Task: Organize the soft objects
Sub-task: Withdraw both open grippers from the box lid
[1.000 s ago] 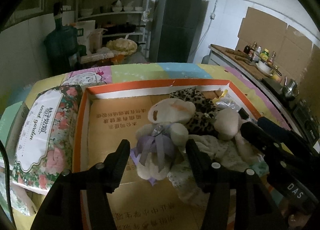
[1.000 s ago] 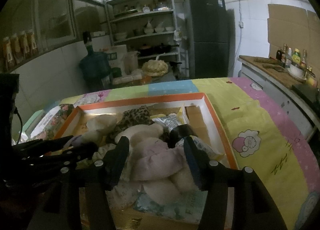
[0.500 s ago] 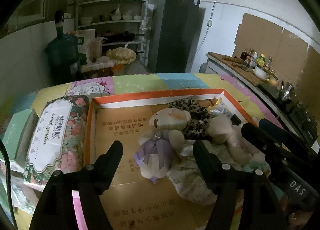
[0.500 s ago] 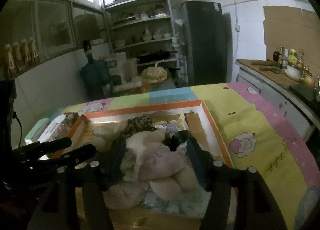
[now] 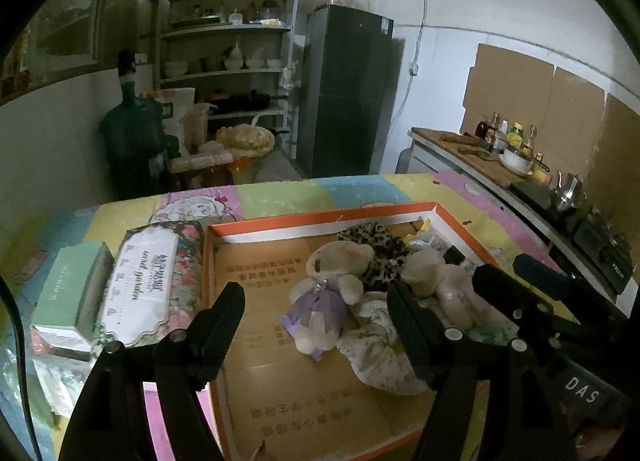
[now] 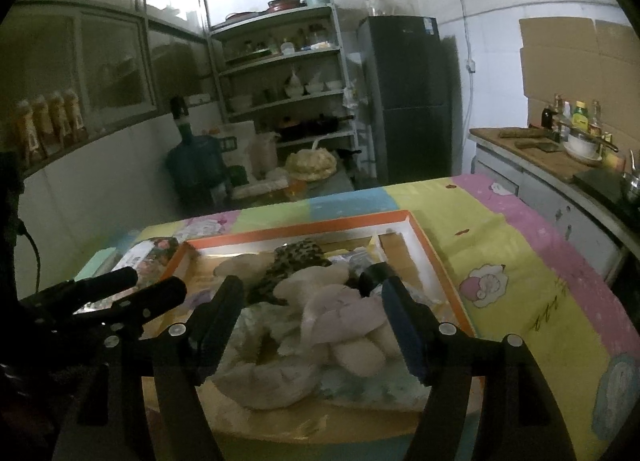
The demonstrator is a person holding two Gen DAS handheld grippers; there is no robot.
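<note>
A cream teddy bear in a purple dress (image 5: pixel 324 301) lies in an orange-rimmed cardboard box (image 5: pixel 320 217), beside a leopard-print cloth (image 5: pixel 376 245), a second pale bear (image 5: pixel 436 277) and a white floral cloth (image 5: pixel 380 345). My left gripper (image 5: pixel 316 309) hovers open above the purple bear, touching nothing. My right gripper (image 6: pixel 312 309) hangs over a pale bear in pink (image 6: pixel 344 313); its jaws are opening and nothing is pressed between them. Each gripper shows in the other's view: the right gripper (image 5: pixel 520 293) and the left gripper (image 6: pixel 120 293).
A floral tissue pack (image 5: pixel 148 285) and a green carton (image 5: pixel 72 293) lie left of the box on the colourful tablecloth (image 6: pixel 520 261). A counter with bottles (image 5: pixel 500 141) runs along the right. Shelves, a dark fridge (image 5: pixel 344 93) and a water jug (image 5: pixel 132 141) stand behind.
Both grippers opened wider and drew back and upward from the toys, which stay lying in the box and look smaller now.
</note>
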